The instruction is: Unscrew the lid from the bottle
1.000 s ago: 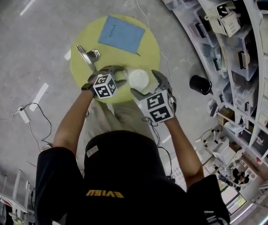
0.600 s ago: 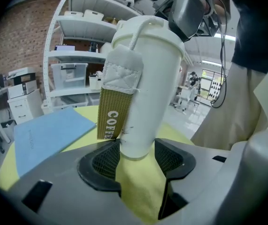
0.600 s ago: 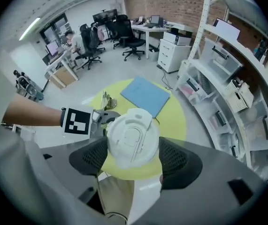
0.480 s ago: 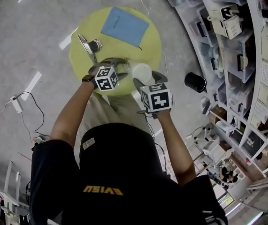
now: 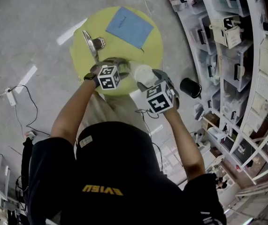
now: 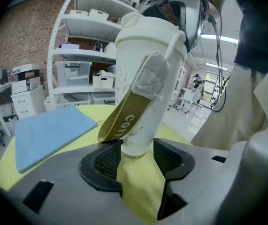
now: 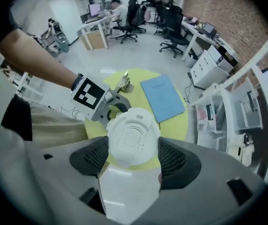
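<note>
A white bottle (image 6: 143, 78) with an olive strap (image 6: 124, 118) leans between the pads of my left gripper (image 6: 136, 161), which is shut on its lower end. In the head view the bottle's white lid (image 5: 142, 74) is over the near edge of the yellow round table (image 5: 84, 55). My left gripper (image 5: 123, 70) is at the bottle's left. My right gripper (image 5: 147, 82) is at its near right. In the right gripper view the round lid (image 7: 133, 137) fills the gap of my right gripper (image 7: 134, 157). Both pads press its rim, with the jaws still closing.
A blue notebook (image 5: 129, 27) and a metal clip (image 5: 94, 44) lie on the far part of the table. A black cylinder (image 5: 190, 87) stands on the floor to the right, beside white shelving (image 5: 237, 55) full of bins. Cables and a power strip (image 5: 11, 97) lie on the floor at left.
The right gripper's jaws have closed in from a wider stance around the lid, and that gripper has turned. The left gripper keeps its hold on the bottle.
</note>
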The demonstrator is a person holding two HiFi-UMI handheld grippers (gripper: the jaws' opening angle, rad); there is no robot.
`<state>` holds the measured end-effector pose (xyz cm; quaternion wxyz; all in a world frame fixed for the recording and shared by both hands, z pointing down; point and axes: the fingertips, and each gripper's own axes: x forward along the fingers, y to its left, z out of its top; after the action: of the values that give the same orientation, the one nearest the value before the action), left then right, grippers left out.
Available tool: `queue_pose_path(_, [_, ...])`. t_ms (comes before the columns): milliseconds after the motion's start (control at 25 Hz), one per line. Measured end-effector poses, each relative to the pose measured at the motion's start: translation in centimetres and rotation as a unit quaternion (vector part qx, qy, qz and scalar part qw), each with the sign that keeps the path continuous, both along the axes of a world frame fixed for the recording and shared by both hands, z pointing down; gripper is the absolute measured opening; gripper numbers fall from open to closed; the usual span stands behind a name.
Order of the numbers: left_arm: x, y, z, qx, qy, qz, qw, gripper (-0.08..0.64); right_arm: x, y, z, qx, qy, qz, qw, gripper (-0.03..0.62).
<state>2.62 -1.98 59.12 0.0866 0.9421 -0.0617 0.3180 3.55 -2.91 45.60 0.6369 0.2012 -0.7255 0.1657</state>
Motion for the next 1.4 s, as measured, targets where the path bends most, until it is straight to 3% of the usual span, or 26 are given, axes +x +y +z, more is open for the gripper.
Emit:
queue_pose_path(200, [-0.2, 0.3, -0.1, -0.003, -0.004, 0.002, 1.0000, 0.212, 0.0, -0.1, 0.1, -0.006, 0.020, -0.108, 0.994, 0.327])
queue_pose_path(360, [0.6, -0.5, -1.8, 0.007, 0.027, -0.011, 0.9995, 0.301, 0.1, -0.2, 0.1, -0.008, 0.031, -0.172, 0.985, 0.327])
queue_pose_path(520, [2.0, -1.4, -2.8, 0.025, 0.040, -0.010, 0.9988, 0.331, 0.1, -0.3, 0.2, -0.008, 0.045, -0.232, 0.972, 0.327])
queue_pose_path(760, [1.8, -1.3, -2.5, 0.020, 0.048, -0.016, 0.9985, 0.322, 0.2, -0.2, 0.3, -0.004, 0.058, -0.314, 0.948, 0.327])
queue_pose_path(1000, [2.0, -1.4, -2.3, 0.017, 0.052, -0.024, 0.9982, 0.321, 0.5, -0.1, 0.5, 0.005, 0.077, -0.396, 0.915, 0.325])
queue_pose_path(1240, [1.7, -1.3, -2.3, 0.014, 0.051, -0.021, 0.9984, 0.321, 0.3, 0.3, 0.5, 0.020, 0.084, -0.483, 0.871, 0.325])
queue_pose_path(1320, [1.7, -1.3, -2.3, 0.014, 0.051, -0.022, 0.9984, 0.321, 0.4, 0.3, 0.5, 0.025, 0.088, -0.514, 0.853, 0.327])
queue_pose_path(1400, [1.7, -1.3, -2.3, 0.014, 0.050, -0.022, 0.9984, 0.321, 0.6, 0.2, 0.5, 0.032, 0.097, -0.552, 0.828, 0.325])
